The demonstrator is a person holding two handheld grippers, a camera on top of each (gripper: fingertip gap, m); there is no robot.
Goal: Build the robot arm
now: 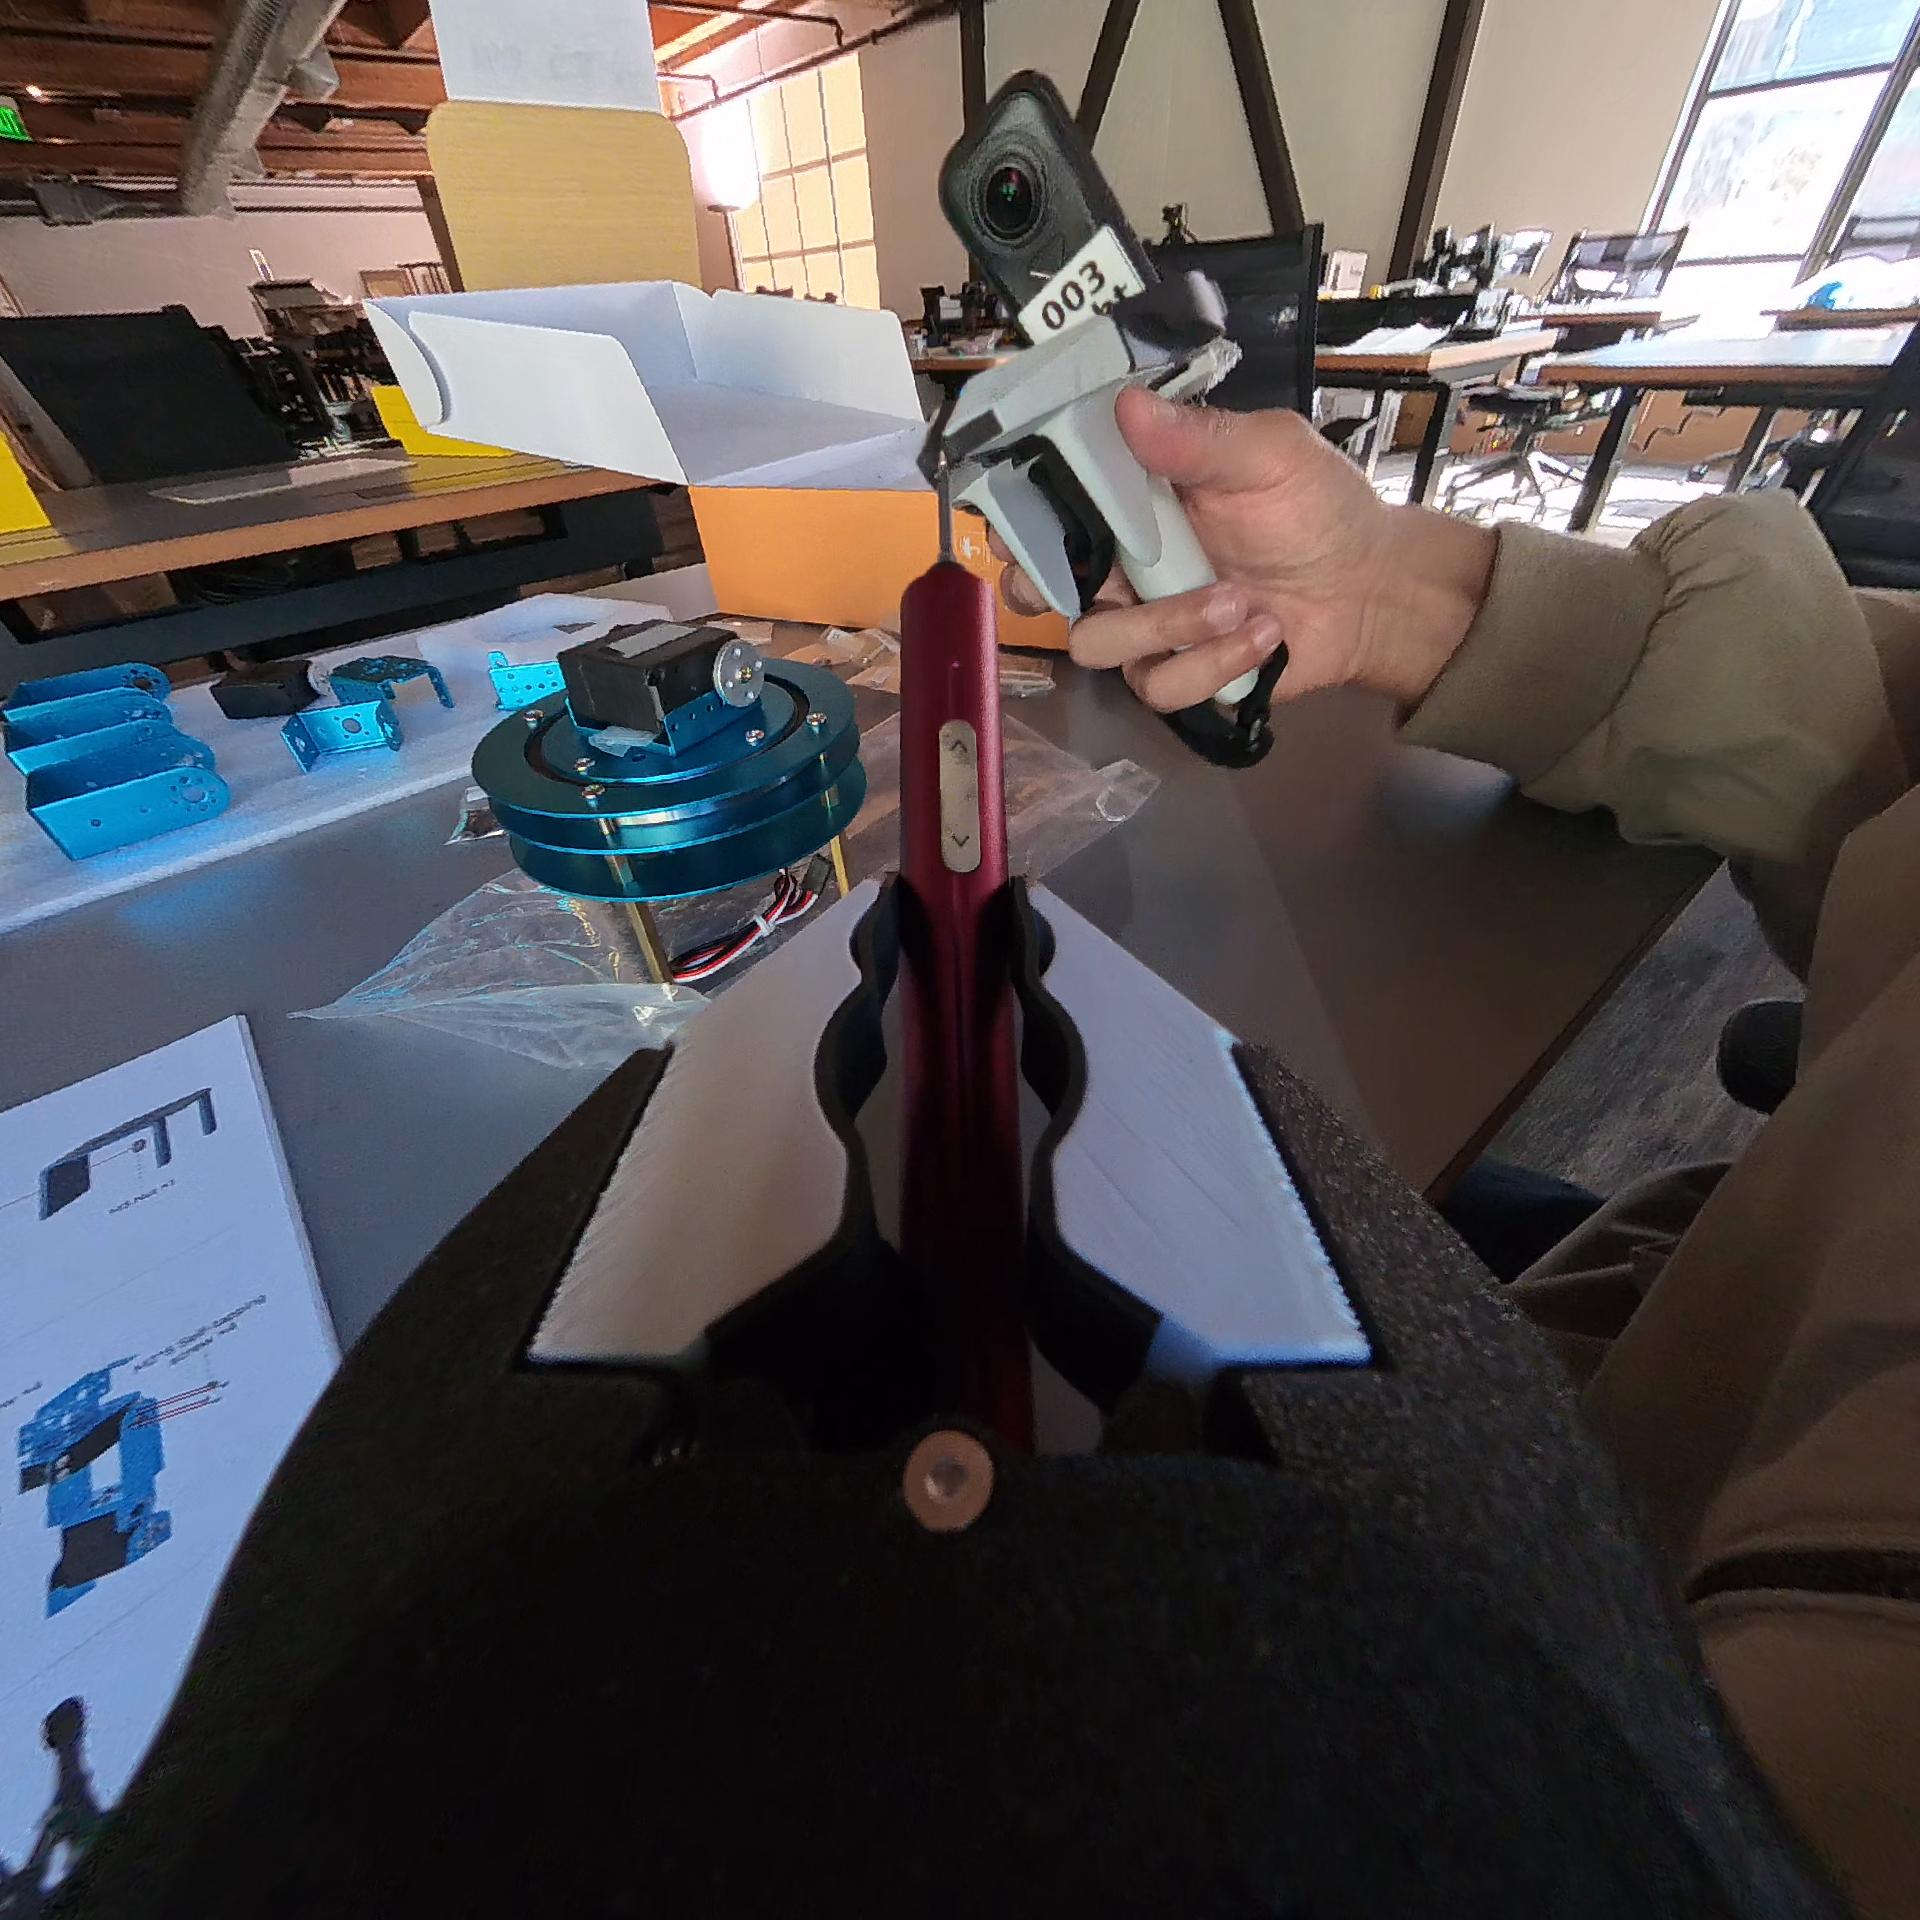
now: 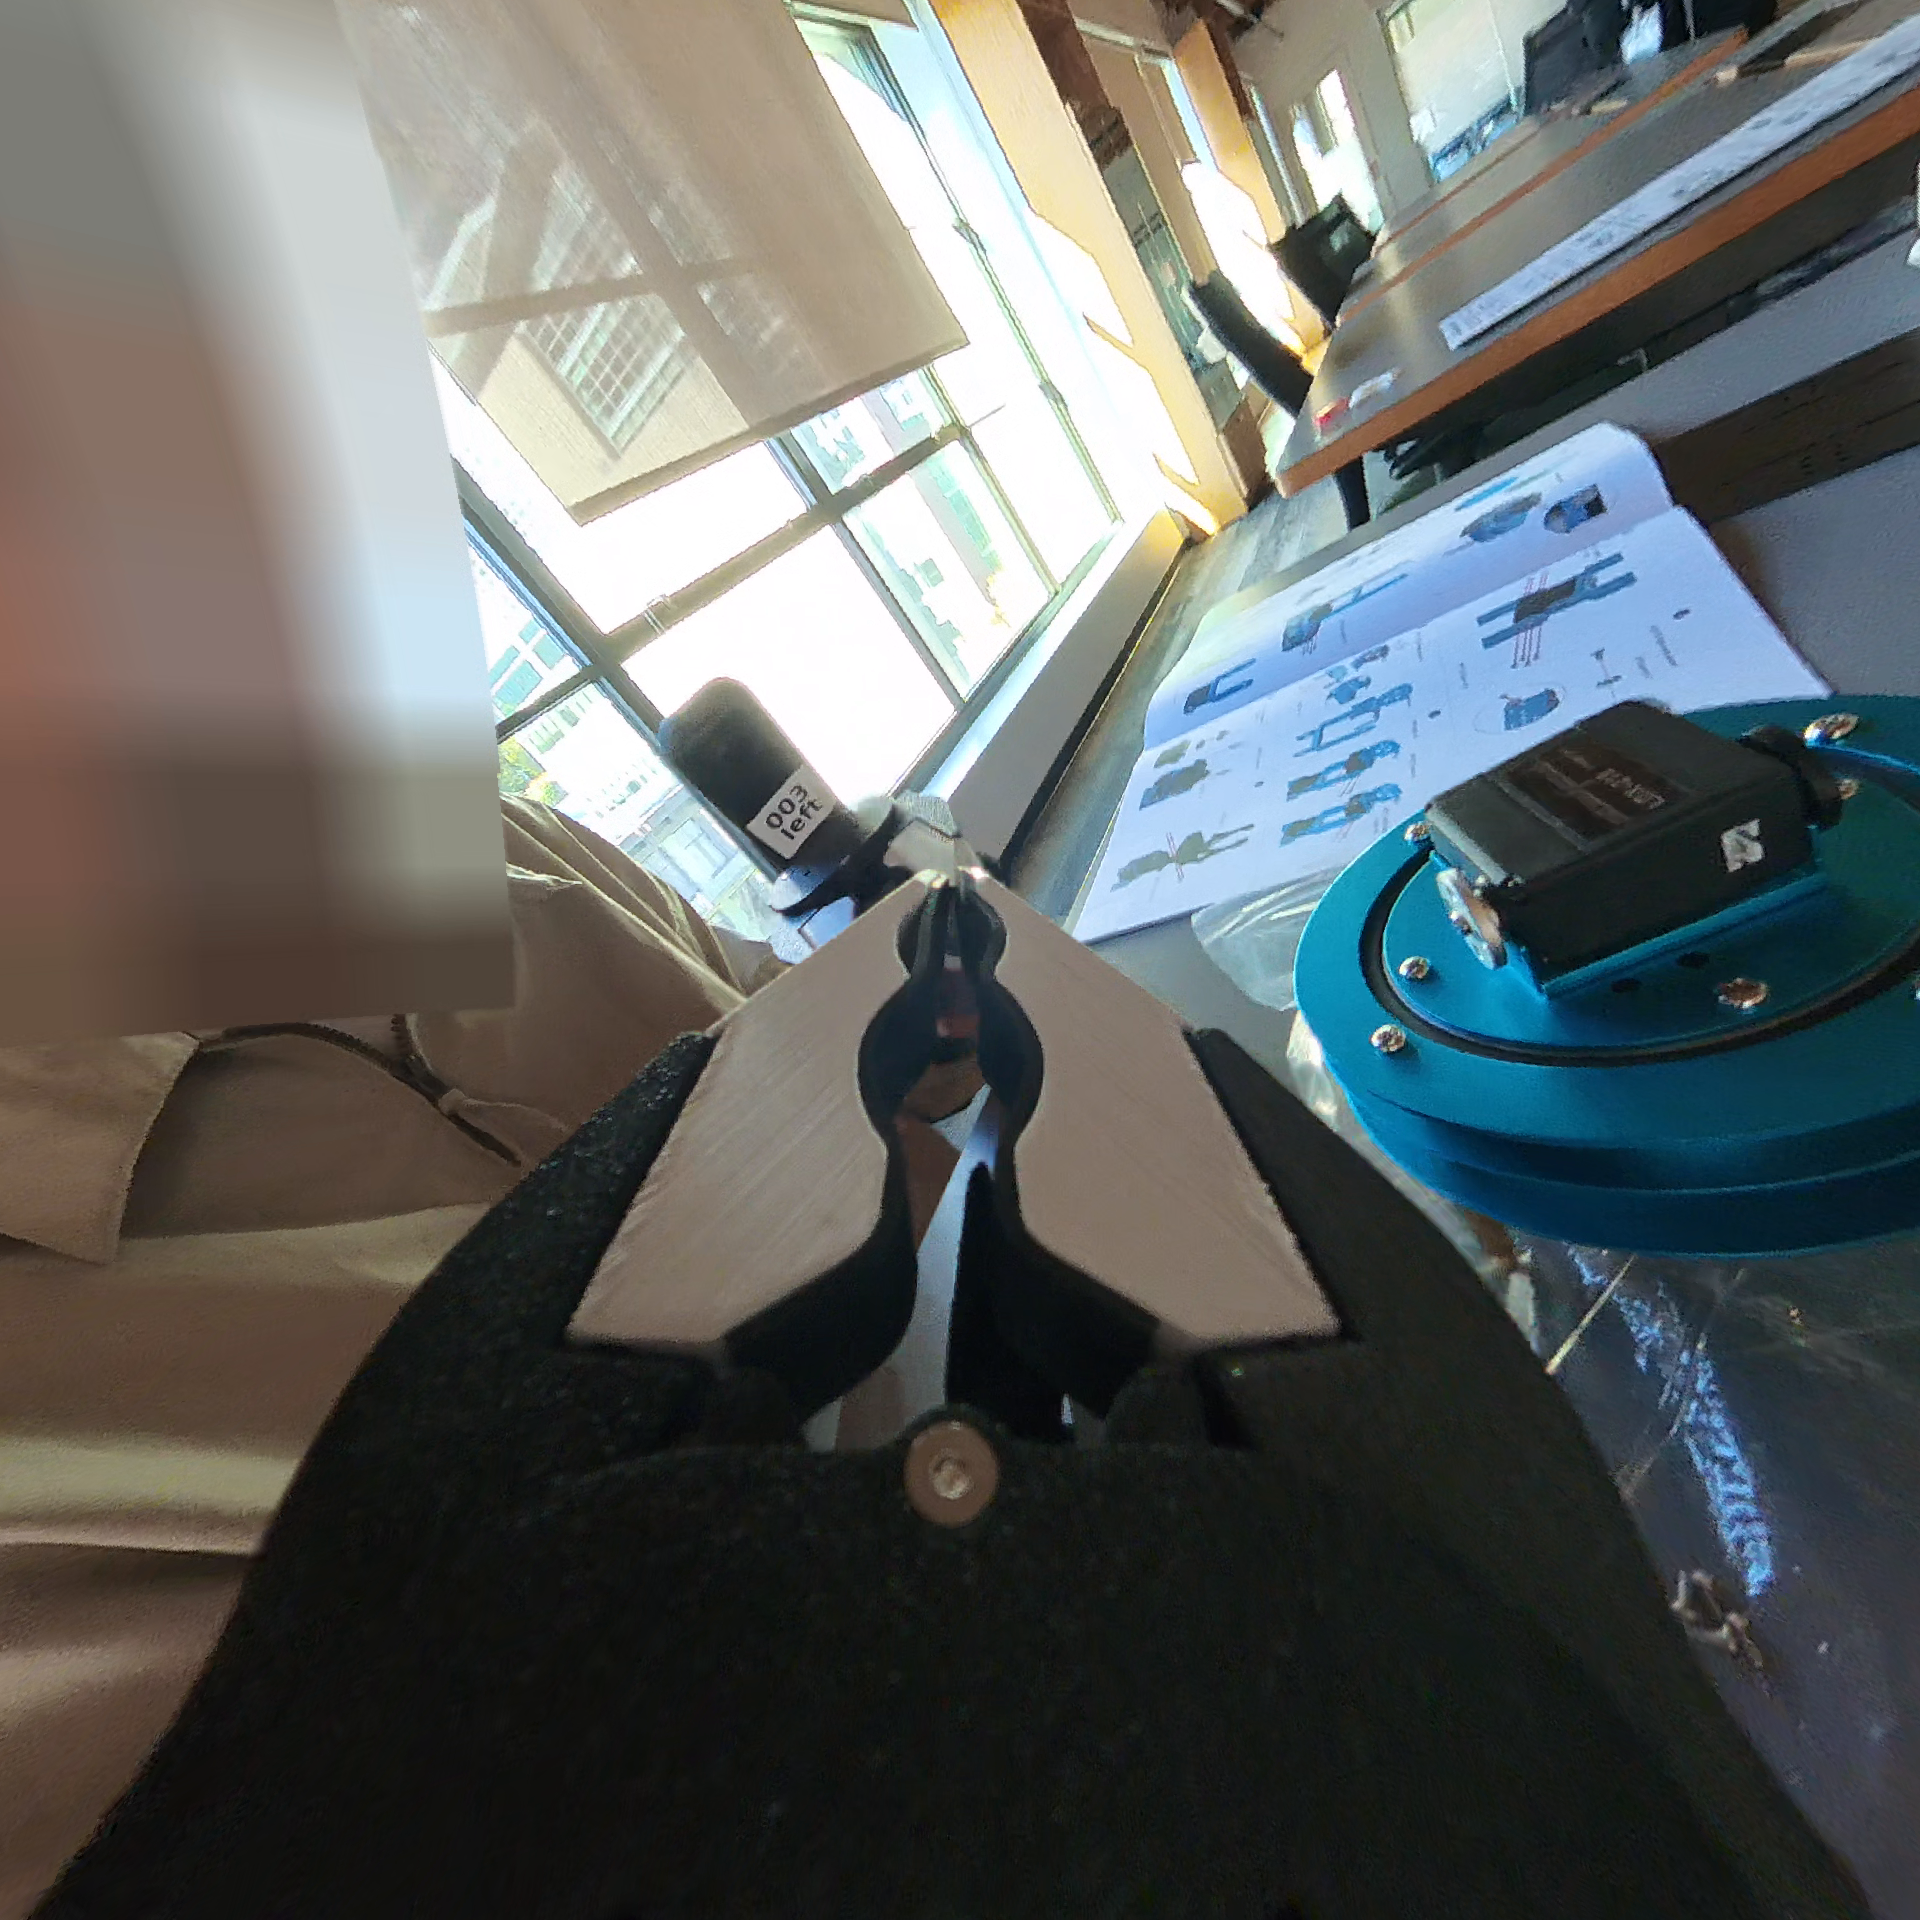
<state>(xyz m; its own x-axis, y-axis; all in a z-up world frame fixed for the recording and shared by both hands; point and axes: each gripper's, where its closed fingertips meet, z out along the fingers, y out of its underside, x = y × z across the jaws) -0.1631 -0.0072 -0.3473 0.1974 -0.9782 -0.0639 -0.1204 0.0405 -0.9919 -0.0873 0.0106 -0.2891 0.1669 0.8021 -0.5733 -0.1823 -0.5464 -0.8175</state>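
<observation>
The left tongs were clamped around a dark red pen-shaped screwdriver, which ran up between the two fingers with its thin metal bit pointing away from the camera. At the far end of that bit sat the right tongs — their tips pressed together on or right at it; whether they truly pinched the bit or only met beside it could not be told. A hand in a tan sleeve held the right tongs' white handle, a black camera mounted on top. In the right wrist view the right tongs appeared closed to a narrow point, with the left tongs' black camera just beyond. On the grey desk stood a blue round base carrying a black servo — clear plastic bags lay beneath and beside it. Blue metal brackets lay on a white sheet to the left, an open instruction booklet nearby, and an orange box with a raised white lid behind.
</observation>
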